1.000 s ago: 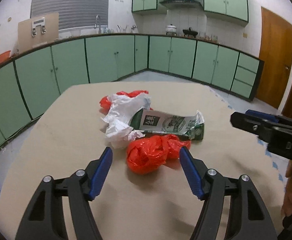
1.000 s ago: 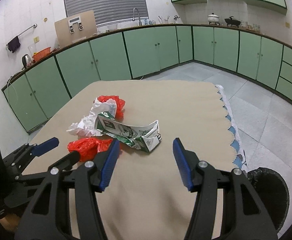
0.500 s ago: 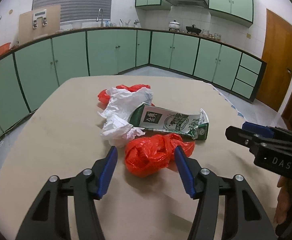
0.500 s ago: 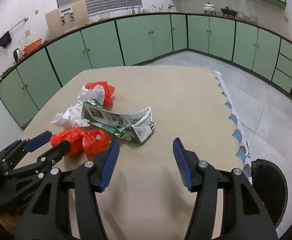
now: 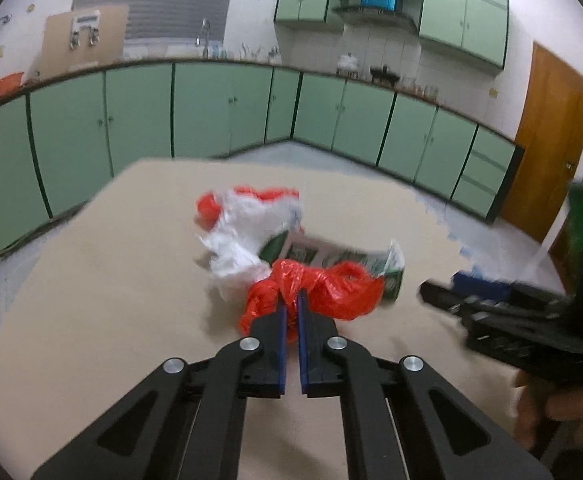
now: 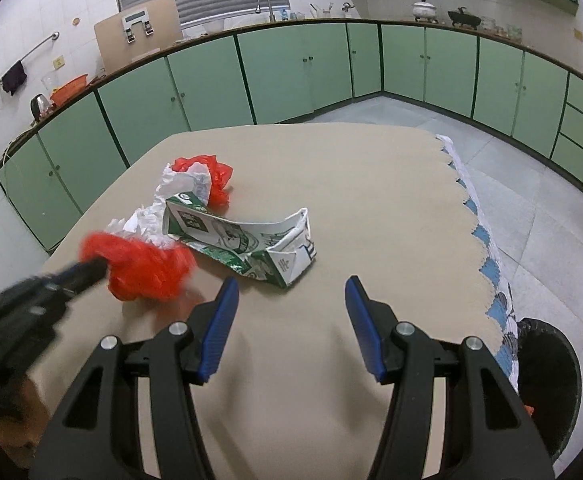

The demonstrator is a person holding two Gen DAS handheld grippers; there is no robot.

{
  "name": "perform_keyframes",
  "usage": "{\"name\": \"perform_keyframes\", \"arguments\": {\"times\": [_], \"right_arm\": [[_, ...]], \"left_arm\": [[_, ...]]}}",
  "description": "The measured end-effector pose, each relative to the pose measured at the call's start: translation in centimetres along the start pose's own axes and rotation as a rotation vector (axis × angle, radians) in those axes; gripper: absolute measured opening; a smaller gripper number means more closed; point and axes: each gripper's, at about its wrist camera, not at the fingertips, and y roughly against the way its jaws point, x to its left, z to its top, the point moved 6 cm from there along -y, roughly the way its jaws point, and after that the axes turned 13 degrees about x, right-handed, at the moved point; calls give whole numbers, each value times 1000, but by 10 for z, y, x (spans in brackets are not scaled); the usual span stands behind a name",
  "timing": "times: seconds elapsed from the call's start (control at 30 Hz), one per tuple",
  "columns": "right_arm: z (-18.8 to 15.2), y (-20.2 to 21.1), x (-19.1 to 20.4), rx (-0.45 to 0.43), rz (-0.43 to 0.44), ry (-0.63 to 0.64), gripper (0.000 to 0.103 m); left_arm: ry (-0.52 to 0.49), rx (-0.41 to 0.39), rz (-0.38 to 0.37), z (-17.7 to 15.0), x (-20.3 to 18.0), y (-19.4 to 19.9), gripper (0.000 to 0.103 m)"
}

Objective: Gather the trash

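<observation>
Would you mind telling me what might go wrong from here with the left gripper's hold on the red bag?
The left gripper pinches only a fold of the near red bag, so it may slip free. The bag touches the flattened carton and white wrapper, which could drag along. The bin sits beyond the table edge.

The table (image 6: 371,184) wears a matt beige cloth, smooth and unwrinkled, with a scalloped blue-and-white trim along its right edge. The nearer red bag (image 5: 331,292) is thin, glossy crinkled plastic film; a second red bag (image 6: 217,178) further from the near edge looks the same. The white wad (image 5: 247,232) between them looks like soft crumpled paper or thin plastic; which, I cannot tell. The flattened carton (image 6: 247,244) is printed, creased cardboard with a slight sheen. Both grippers are matt black plastic with shiny metal rivets and blue ribbed fingers (image 6: 219,320). The cupboard doors (image 6: 283,72) are smooth, satin green.
</observation>
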Motion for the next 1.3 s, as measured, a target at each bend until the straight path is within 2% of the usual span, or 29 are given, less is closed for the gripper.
{"name": "perform_keyframes", "arguments": {"times": [0.17,0.37,0.53,0.7,0.77,0.83,0.87,1.03,1.13,1.23,1.3], "right_arm": [[6,-5,6,1,2,10,54],[13,-14,12,9,-4,28,54],[21,-24,13,20,-4,39,54],[30,-37,12,24,2,36,63],[32,-44,11,51,19,27,63],[29,-45,13,77,43,22,56],[27,-44,14,77,52,26,56],[2,-20,44,71,132,142,56],[0,-9,47,32,89,180,57],[13,-11,30,18,66,111,64],[20,-15,26,10,52,106,65]], "left_arm": [[-3,-96,28,14,10,31,5],[22,-75,48,21,37,9,5],[15,-92,57,26,48,3,5],[30,-108,53,29,56,9,5],[33,-107,51,31,56,10,5],[32,-106,51,30,56,11,5],[34,-106,53,30,57,11,5],[58,-105,52,25,58,15,5],[68,-98,49,23,60,16,5],[77,-98,46,22,59,17,5],[77,-102,44,23,57,19,5]]}}
